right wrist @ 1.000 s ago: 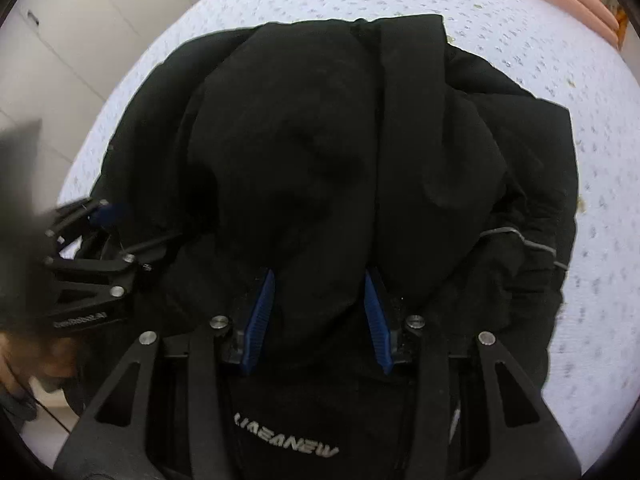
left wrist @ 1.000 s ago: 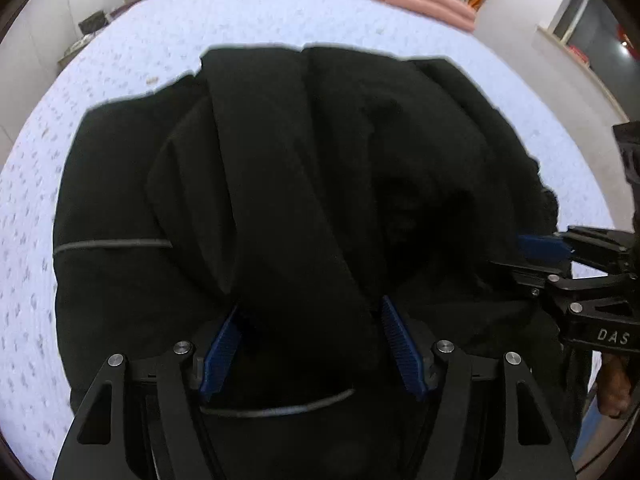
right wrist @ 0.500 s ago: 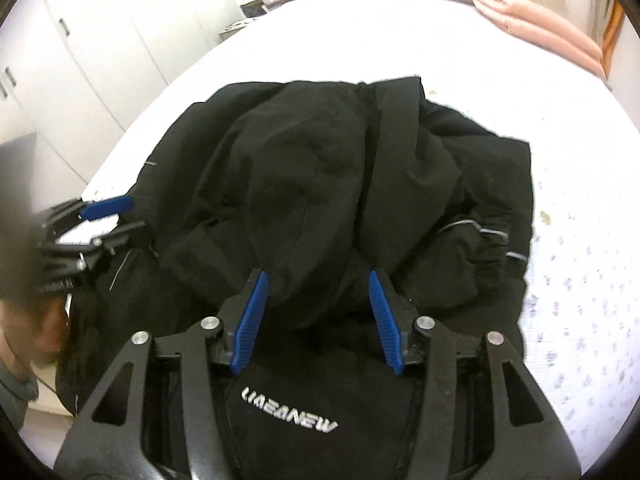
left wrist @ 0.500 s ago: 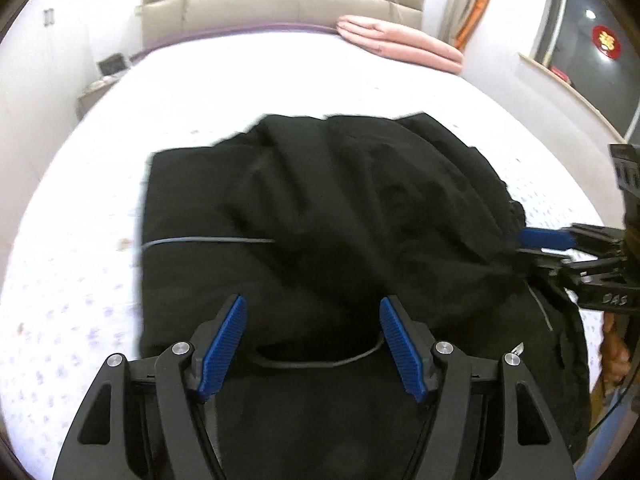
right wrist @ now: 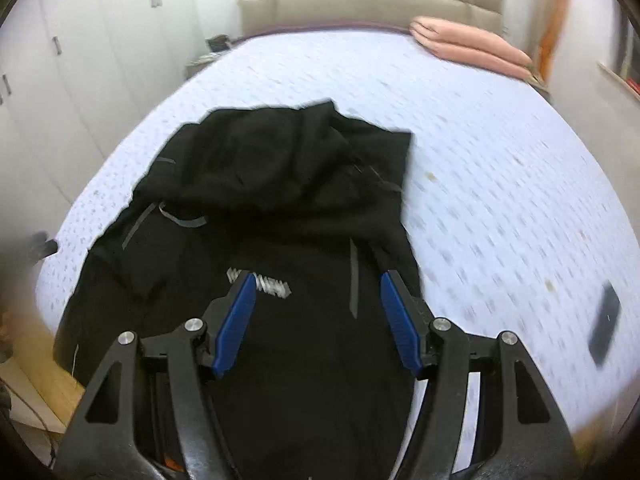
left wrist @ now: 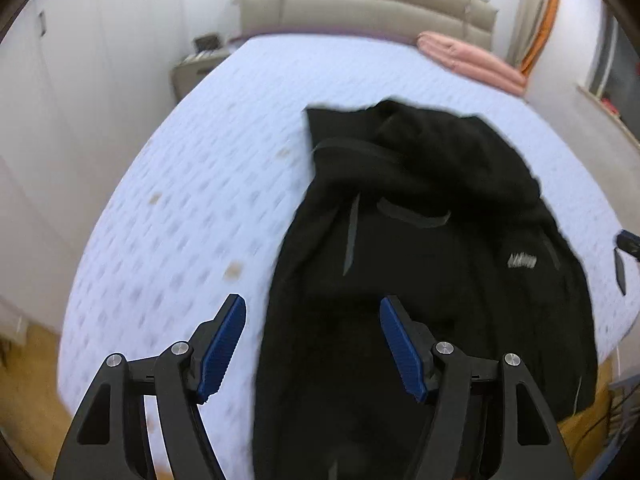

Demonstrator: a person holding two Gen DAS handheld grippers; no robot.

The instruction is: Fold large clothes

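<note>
A large black jacket [left wrist: 432, 248] with grey reflective strips and a white logo lies on the pale patterned bed [left wrist: 208, 184], its far part bunched and folded over, its near part hanging over the bed's front edge. It also shows in the right wrist view [right wrist: 280, 208]. My left gripper [left wrist: 312, 344] is open and empty, raised above the jacket's left edge. My right gripper [right wrist: 318, 320] is open and empty, raised above the logo [right wrist: 260, 282] area. The right gripper's tip [left wrist: 626, 246] shows at the far right of the left wrist view.
A folded pink blanket [left wrist: 472, 60] lies at the bed's far right by the beige headboard [left wrist: 360, 4]. White wardrobes [right wrist: 60, 60] stand on the left. A dark phone-like object [right wrist: 604, 326] lies on the bed to the right. Wooden floor [left wrist: 28, 392] shows below the bed's edge.
Both grippers have let go of the jacket folds, lifted and pulled back toward the bed's front edge. The jacket's folded part now lies on the bed.
</note>
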